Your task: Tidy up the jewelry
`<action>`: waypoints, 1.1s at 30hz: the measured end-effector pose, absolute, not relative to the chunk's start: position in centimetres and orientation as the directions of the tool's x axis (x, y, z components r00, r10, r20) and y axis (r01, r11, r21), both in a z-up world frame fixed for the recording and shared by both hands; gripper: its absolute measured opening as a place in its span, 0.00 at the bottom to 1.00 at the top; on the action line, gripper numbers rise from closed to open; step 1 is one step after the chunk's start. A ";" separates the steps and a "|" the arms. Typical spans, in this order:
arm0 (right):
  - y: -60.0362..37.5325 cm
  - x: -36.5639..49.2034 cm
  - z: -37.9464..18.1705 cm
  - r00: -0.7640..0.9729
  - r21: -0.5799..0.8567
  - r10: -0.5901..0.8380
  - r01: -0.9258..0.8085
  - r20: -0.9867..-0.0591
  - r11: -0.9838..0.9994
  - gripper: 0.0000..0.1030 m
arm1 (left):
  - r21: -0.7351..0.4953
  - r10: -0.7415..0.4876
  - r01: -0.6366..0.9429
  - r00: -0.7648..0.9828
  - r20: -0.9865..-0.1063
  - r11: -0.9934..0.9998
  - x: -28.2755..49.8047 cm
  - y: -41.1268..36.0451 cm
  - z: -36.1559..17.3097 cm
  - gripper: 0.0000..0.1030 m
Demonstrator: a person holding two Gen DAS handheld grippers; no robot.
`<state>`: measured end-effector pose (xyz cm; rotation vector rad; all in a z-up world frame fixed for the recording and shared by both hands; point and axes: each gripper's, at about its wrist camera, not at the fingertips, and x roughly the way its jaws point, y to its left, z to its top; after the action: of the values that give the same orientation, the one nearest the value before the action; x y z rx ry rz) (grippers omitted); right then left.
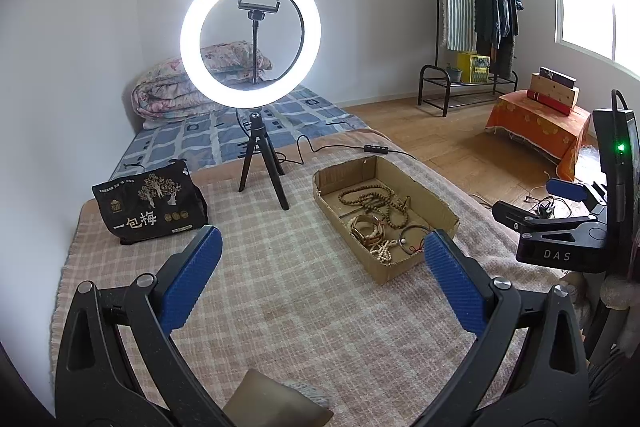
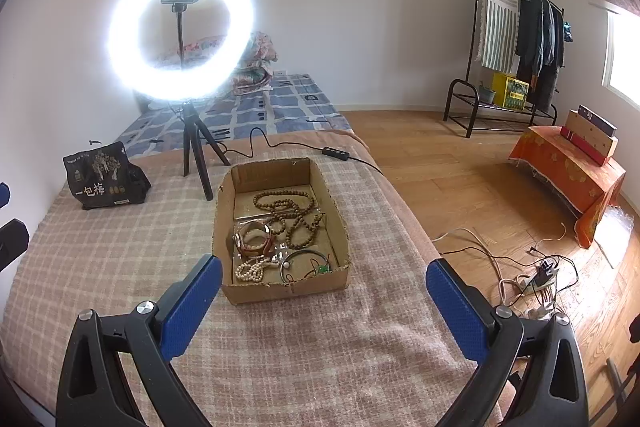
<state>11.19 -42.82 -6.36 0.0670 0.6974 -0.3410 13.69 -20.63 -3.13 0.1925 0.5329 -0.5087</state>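
Observation:
A shallow cardboard box (image 2: 285, 290) (image 1: 444, 207) lies on a pink checked blanket (image 2: 120, 259) (image 1: 280, 291). It holds long brown bead strings (image 2: 288, 211) (image 1: 372, 201), a leather-strap watch (image 2: 254, 241) (image 1: 366, 229), white beads (image 2: 250, 269) (image 1: 382, 251) and a thin metal bangle (image 2: 298, 263) (image 1: 412, 237). My right gripper (image 2: 324, 277) hovers open just in front of the box. My left gripper (image 1: 322, 247) is open over the blanket, left of the box. The right gripper (image 1: 560, 223) shows at the left view's right edge.
A lit ring light (image 2: 182, 27) (image 1: 250, 35) on a small tripod stands behind the box, its cable (image 2: 336, 153) trailing right. A black snack bag (image 2: 102, 177) (image 1: 150, 205) lies at back left. A power strip and wires (image 2: 536, 279) lie on the wooden floor to the right.

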 end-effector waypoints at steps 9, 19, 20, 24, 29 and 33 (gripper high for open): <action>-43.0 11.2 -6.4 0.712 -0.045 -0.286 0.337 -0.642 0.941 1.00 | 0.048 -0.412 0.509 0.744 -0.526 0.859 13.6 -20.7 -3.2 1.00; -43.0 11.0 -6.5 0.711 -0.042 -0.282 0.336 -0.644 0.941 1.00 | 0.049 -0.411 0.510 0.744 -0.527 0.859 13.5 -20.7 -3.2 1.00; -43.0 11.0 -6.5 0.711 -0.043 -0.283 0.336 -0.644 0.941 1.00 | 0.053 -0.411 0.511 0.744 -0.528 0.858 13.5 -20.8 -3.1 1.00; -43.0 11.0 -6.6 0.711 -0.041 -0.282 0.336 -0.645 0.941 1.00 | 0.066 -0.408 0.513 0.748 -0.523 0.856 13.3 -20.9 -3.0 1.00; -43.0 11.0 -6.7 0.708 -0.042 -0.281 0.334 -0.648 0.942 1.00 | 0.066 -0.407 0.512 0.748 -0.524 0.856 13.3 -20.9 -3.0 1.00; -43.0 10.9 -6.8 0.707 -0.042 -0.280 0.334 -0.650 0.942 1.00 | 0.065 -0.409 0.514 0.747 -0.525 0.855 13.3 -20.9 -3.0 1.00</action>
<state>10.93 -42.97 -6.78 0.0809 0.7080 -0.3414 13.32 -20.92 -3.03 0.2110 0.5223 -0.5092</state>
